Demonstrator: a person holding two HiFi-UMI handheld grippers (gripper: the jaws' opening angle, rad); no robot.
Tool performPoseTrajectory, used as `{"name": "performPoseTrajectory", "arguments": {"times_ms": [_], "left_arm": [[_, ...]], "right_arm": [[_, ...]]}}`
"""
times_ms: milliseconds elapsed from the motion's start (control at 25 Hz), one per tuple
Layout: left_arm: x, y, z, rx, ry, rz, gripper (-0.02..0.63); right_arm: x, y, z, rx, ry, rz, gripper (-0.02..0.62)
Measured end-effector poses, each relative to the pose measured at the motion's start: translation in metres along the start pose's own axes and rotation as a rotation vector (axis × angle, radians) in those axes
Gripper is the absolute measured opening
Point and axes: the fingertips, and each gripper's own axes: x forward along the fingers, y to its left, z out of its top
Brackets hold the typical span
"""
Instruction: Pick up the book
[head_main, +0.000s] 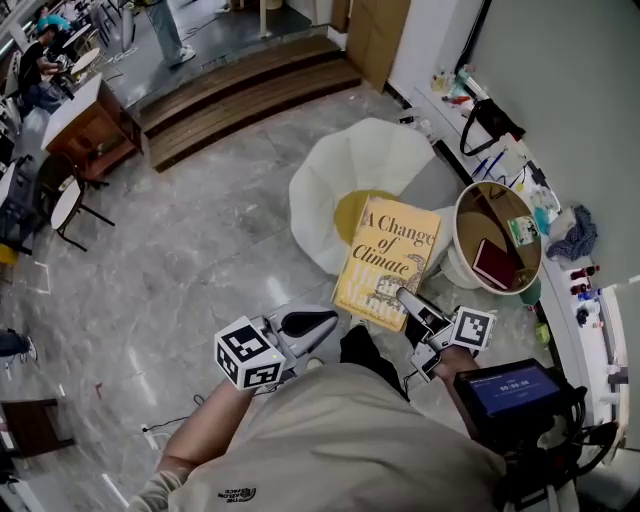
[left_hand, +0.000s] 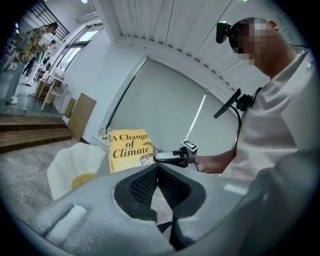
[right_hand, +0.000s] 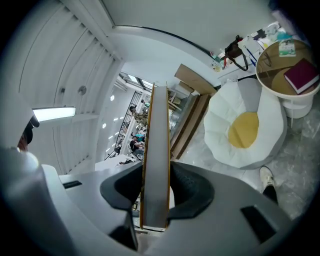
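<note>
Grasping the book (head_main: 388, 262) by its edge in the right gripper's (head_main: 412, 302) jaws, cushion (head_main: 345, 165) at twelve o'clock; holding the left gripper's (head_main: 318, 322) jaws clenched, empty, at eight o'clock.

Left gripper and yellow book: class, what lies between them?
Nothing: in the head view only grey marble floor shows in the gap between the left gripper and the yellow hardback book.

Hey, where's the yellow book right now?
In the head view, right of centre: the yellow book is clamped in the right gripper's jaws, held up over the white egg-shaped cushion, left of the round table.
</note>
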Motion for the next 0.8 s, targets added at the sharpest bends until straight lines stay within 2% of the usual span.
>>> {"name": "performPoseTrajectory", "arguments": {"times_ms": [320,600,800], "left_arm": [[-0.027,-0.009,-0.021,0.009,-0.001,-0.004,0.008],[-0.025,-0.016,-0.011,0.009,0.014,0.009,0.008],[-0.028,-0.014,-0.017,0.003,0.014,0.021,0.008]], "right_arm": [[-0.006,0.022,-0.036,-0.022,0.006,0.022,0.152],[-0.008,0.035,-0.041,-0.004,0.041,0.035,0.152],[-0.006,0.034,-0.043,-0.016,0.056,0.033,0.152]]}}
